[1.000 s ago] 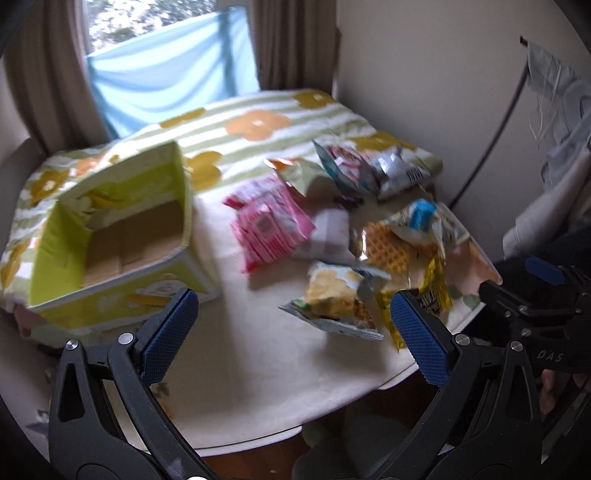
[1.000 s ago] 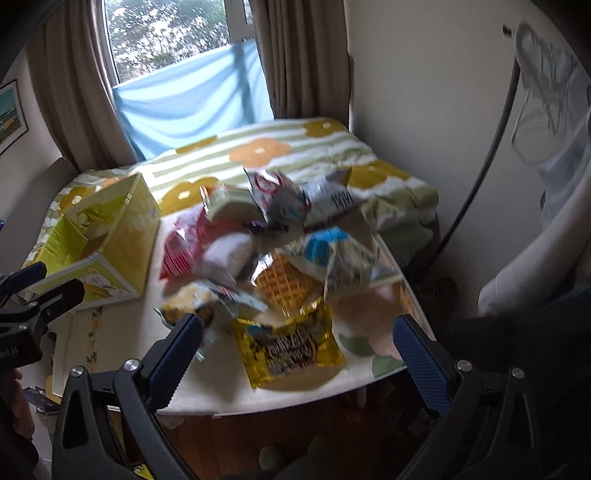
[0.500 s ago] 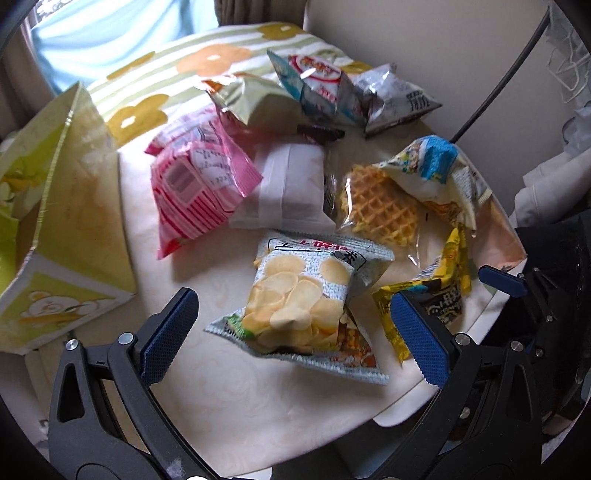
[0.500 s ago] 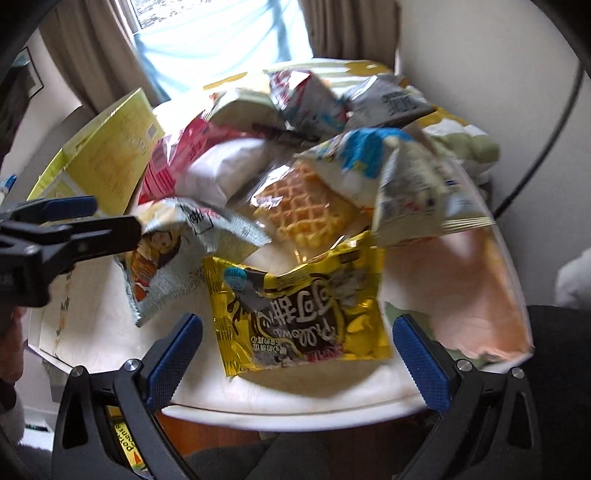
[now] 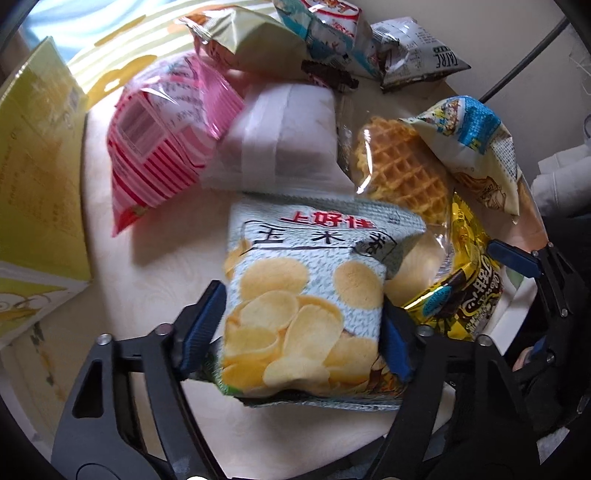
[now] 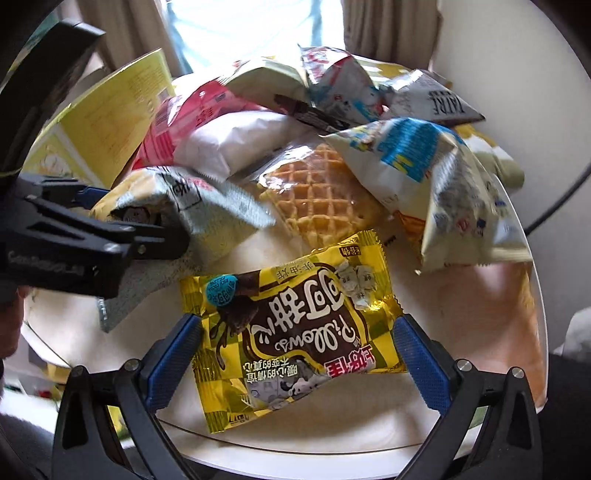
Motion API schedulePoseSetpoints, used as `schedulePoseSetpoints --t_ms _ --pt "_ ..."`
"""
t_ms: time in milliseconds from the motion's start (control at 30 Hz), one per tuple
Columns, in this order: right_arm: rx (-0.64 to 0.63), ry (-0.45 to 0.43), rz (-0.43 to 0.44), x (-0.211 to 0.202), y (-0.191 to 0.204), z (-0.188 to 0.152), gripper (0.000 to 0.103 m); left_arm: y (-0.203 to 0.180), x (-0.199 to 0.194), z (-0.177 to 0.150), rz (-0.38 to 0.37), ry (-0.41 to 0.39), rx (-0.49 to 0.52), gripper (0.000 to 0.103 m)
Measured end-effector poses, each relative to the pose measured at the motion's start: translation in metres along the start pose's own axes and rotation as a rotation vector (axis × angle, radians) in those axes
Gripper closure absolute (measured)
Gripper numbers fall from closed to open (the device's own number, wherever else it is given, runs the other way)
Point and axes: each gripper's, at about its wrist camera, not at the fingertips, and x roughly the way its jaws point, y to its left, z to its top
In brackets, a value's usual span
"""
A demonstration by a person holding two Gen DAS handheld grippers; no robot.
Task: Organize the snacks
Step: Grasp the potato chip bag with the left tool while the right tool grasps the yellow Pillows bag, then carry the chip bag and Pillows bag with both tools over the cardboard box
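A pile of snack bags lies on a round white table [image 5: 155, 258]. My left gripper [image 5: 299, 325] has its blue pads against both sides of a pale green chip bag [image 5: 306, 295]; it also shows in the right wrist view [image 6: 192, 206], pinched by the left gripper [image 6: 110, 236]. My right gripper [image 6: 295, 354] is open, its fingers on either side of a yellow Pillows bag [image 6: 291, 332], also in the left wrist view [image 5: 465, 295]. A yellow-green carton [image 5: 37, 177] stands at the left.
Behind lie a pink striped bag [image 5: 166, 147], a white packet [image 5: 280, 136], a waffle pack [image 5: 402, 173], a blue and white bag [image 5: 472, 147] and several bags at the back [image 5: 332, 33]. The table edge [image 6: 295, 446] is close in front.
Both grippers have moved down and in toward the table. My left gripper has closed onto the chip bag. My right gripper has come to straddle the yellow bag.
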Motion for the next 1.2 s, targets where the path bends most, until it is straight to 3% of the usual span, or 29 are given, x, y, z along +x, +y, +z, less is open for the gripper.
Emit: schedulePoseSetpoints --t_ms 100,167,367,533,633,733,800,867,933,1033,1133,1200 --pt "-0.042 -0.013 0.001 -0.003 0.007 -0.002 0.008 -0.001 0.002 -0.002 0.001 -0.003 -0.001 0.038" --pt "-0.081 -0.031 -0.013 -0.004 0.011 0.001 0.024 -0.003 0.001 -0.006 -0.026 -0.006 -0.01 0.049" --pt "-0.061 -0.071 0.017 -0.013 0.008 0.01 0.058 -0.011 -0.003 -0.007 -0.012 -0.024 -0.011 0.053" --pt "-0.071 -0.07 0.015 -0.014 0.008 0.013 0.063 -0.013 -0.013 -0.012 -0.009 -0.05 -0.019 0.053" --pt "0.0 -0.061 0.016 -0.021 -0.001 0.011 0.063 -0.011 -0.025 -0.009 -0.007 -0.063 -0.024 0.053" --pt "0.19 -0.012 0.072 -0.03 -0.023 0.004 0.062 -0.01 -0.039 -0.016 -0.001 -0.081 -0.034 0.053" --pt "0.356 0.023 0.129 -0.034 -0.037 -0.001 0.052 -0.011 -0.048 -0.018 0.002 -0.089 -0.044 0.053" --pt "0.511 0.016 0.164 -0.039 -0.048 -0.009 0.017 -0.01 -0.058 -0.021 0.012 -0.102 -0.047 0.053" --pt "0.639 -0.017 0.188 -0.046 -0.055 -0.014 0.002 -0.008 -0.065 -0.018 0.02 -0.119 -0.046 0.053" --pt "0.714 0.019 0.143 -0.043 -0.055 -0.011 0.001 -0.005 -0.082 -0.016 0.016 -0.152 -0.049 0.053" --pt "0.738 0.163 0.109 -0.024 -0.047 0.001 0.001 0.003 -0.092 -0.016 0.002 -0.162 -0.043 0.053" --pt "0.771 0.186 0.085 -0.016 -0.044 0.007 0.001 0.007 -0.094 -0.008 -0.015 -0.16 -0.028 0.053"
